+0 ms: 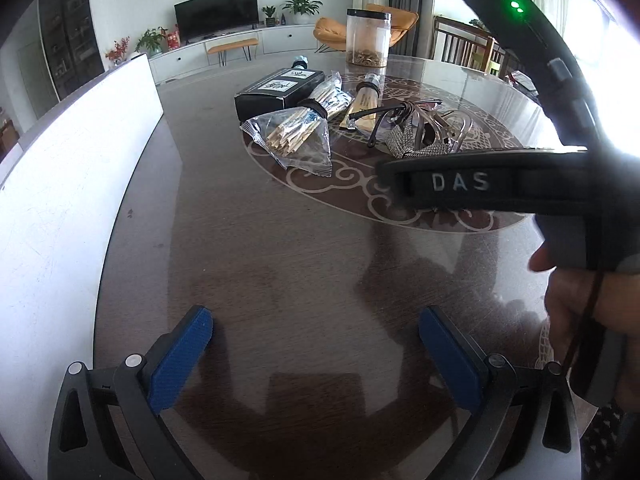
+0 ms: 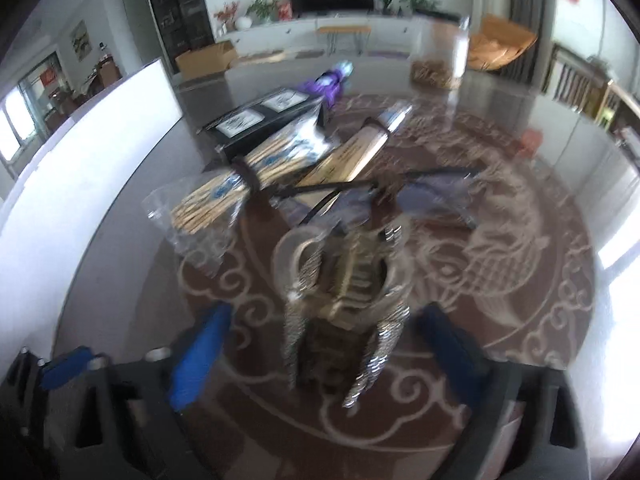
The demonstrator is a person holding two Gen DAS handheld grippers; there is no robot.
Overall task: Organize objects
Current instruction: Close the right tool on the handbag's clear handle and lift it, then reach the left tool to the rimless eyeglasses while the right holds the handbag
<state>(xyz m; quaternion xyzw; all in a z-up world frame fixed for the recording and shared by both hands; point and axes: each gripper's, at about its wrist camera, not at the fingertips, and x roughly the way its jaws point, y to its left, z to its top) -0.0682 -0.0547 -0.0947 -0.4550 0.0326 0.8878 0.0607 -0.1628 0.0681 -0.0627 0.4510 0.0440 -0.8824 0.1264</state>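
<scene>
A silver sequined bag with clear handles (image 2: 344, 300) lies on the glass-topped table, also in the left wrist view (image 1: 420, 136). My right gripper (image 2: 324, 324) is open, its blue pads on either side of the bag's near end, apart from it. The right wrist view is blurred. Behind the bag lie dark glasses (image 2: 360, 192), bagged wooden sticks (image 2: 216, 204) (image 1: 296, 136), a tan packet (image 2: 352, 152) and a black box (image 2: 260, 120) (image 1: 276, 88). My left gripper (image 1: 316, 340) is open and empty over bare table, well short of the pile.
A white board (image 1: 72, 168) stands along the table's left side. A clear jar (image 1: 367, 38) stands at the far edge. The right gripper's body (image 1: 520, 184) and the hand holding it fill the right of the left wrist view.
</scene>
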